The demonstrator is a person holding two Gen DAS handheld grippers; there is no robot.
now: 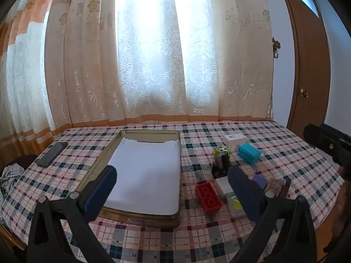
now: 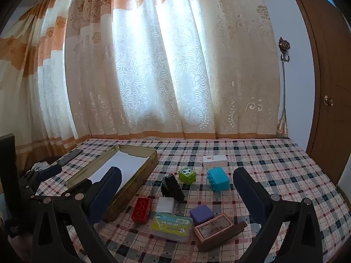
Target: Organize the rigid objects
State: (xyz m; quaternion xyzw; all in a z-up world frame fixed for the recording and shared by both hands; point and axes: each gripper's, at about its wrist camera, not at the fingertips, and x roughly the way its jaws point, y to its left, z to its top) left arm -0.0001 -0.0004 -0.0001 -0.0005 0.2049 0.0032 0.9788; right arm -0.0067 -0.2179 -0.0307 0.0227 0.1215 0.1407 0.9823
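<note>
A checked cloth covers the counter [image 1: 274,135], backed by curtains [image 1: 153,54]. Largest on it is a metal tray [image 2: 151,164] lined with white paper [image 1: 144,171], at about ten o'clock from the cluster of small things. Both grippers hang above the near edge with fingers spread wide, nothing between them: the left gripper [image 1: 173,182] over the tray's near end, the right gripper [image 2: 177,188] over the cluster.

The right view shows the cluster plainly — a blue block [image 2: 218,178] at one o'clock, a white box [image 2: 214,161] behind it, a green cube [image 2: 187,175], a red block [image 2: 142,209], a clear case [image 2: 171,223], a purple box [image 2: 201,213], and a brown framed piece [image 2: 216,226] nearest. In the left view the finger hides most of these last three. A phone [image 1: 52,154] lies at nine o'clock, clearer from the left.
</note>
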